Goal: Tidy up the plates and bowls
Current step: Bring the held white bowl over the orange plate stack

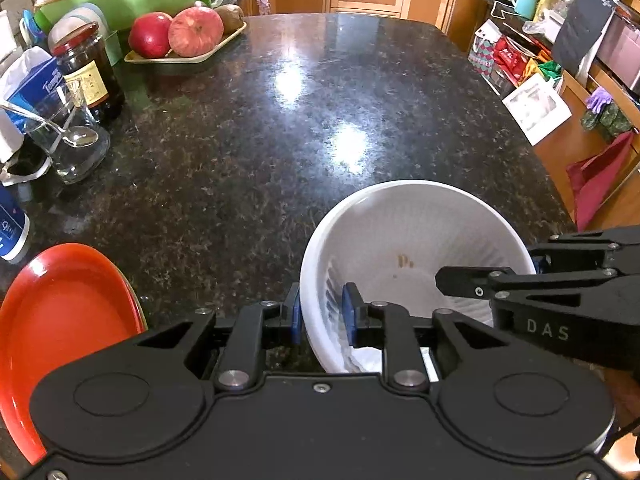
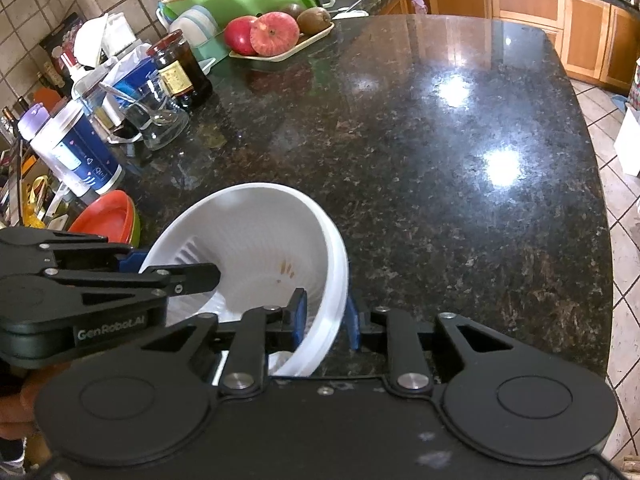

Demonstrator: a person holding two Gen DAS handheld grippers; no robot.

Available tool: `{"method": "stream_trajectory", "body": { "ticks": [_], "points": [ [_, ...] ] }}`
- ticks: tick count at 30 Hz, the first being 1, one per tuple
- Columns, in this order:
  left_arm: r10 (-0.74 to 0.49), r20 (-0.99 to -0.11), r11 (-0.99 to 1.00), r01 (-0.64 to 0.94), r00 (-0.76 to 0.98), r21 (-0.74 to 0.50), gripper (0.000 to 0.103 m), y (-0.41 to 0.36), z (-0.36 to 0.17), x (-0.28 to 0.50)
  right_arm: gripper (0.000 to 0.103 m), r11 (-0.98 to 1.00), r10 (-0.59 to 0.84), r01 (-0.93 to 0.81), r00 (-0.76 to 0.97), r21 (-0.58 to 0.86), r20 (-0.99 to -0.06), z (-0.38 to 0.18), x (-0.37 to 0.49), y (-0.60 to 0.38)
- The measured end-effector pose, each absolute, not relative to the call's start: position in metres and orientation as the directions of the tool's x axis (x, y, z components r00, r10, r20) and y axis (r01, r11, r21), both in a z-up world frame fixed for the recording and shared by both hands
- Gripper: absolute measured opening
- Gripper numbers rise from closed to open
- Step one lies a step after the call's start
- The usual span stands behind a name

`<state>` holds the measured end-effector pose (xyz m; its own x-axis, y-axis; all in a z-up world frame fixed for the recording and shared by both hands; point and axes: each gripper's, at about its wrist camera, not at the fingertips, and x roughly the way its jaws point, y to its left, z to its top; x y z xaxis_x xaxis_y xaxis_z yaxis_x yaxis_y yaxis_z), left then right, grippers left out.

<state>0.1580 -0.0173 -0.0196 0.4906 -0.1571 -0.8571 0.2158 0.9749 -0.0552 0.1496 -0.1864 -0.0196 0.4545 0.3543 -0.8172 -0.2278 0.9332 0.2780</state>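
Observation:
A white ribbed bowl point(image 1: 400, 232) stands on the dark granite counter point(image 1: 280, 120), close to its near edge. It seems to sit nested in another white bowl point(image 2: 248, 220). My left gripper point(image 1: 323, 314) straddles the bowl's left rim, one blue pad outside and one inside. A gap shows at the inner pad, so it stands open. My right gripper point(image 2: 326, 318) is shut on the bowl's right rim, with one pad inside and one outside. Its black finger point(image 1: 460, 280) reaches over the bowl in the left wrist view. A red plate point(image 1: 60, 312) lies left of the bowl.
Along the left side stand a tray of apples and kiwis point(image 1: 184, 36), a dark jar point(image 1: 90, 72), a glass jug with a spoon point(image 1: 72, 144) and a blue-and-white canister point(image 2: 76, 152). The counter's right edge point(image 2: 600, 200) drops to a tiled floor.

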Motion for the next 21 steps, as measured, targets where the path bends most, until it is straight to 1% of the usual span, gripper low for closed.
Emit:
{"method": "stream_trajectory", "body": {
  "ticks": [3, 7, 9, 14, 21],
  "points": [
    [-0.154, -0.860, 0.977, 0.205, 0.487, -0.058, 0.028, -0.018, -0.018, 0.157, 0.017, 0.935, 0.349, -0.231, 0.457, 0.270, -0.818, -0.019, 0.148, -0.185],
    [-0.178, -0.871, 0.979, 0.171, 0.457, -0.110, 0.023, -0.014, -0.017, 0.159, 0.016, 0.935, 0.351, -0.224, 0.462, 0.275, -0.815, -0.017, 0.147, -0.188],
    [-0.179, -0.869, 0.980, 0.158, 0.460, -0.118, 0.023, -0.013, -0.014, 0.157, 0.016, 0.933, 0.357, -0.229, 0.465, 0.279, -0.810, -0.014, 0.145, -0.189],
    [-0.155, -0.848, 0.984, 0.152, 0.506, -0.088, 0.023, -0.018, -0.001, 0.149, 0.016, 0.931, 0.359, -0.250, 0.497, 0.265, -0.790, -0.003, 0.136, -0.190],
    [-0.142, -0.838, 0.986, 0.146, 0.527, -0.075, 0.023, -0.021, 0.009, 0.144, 0.016, 0.927, 0.369, -0.261, 0.515, 0.269, -0.773, 0.007, 0.129, -0.195]
  ]
}}
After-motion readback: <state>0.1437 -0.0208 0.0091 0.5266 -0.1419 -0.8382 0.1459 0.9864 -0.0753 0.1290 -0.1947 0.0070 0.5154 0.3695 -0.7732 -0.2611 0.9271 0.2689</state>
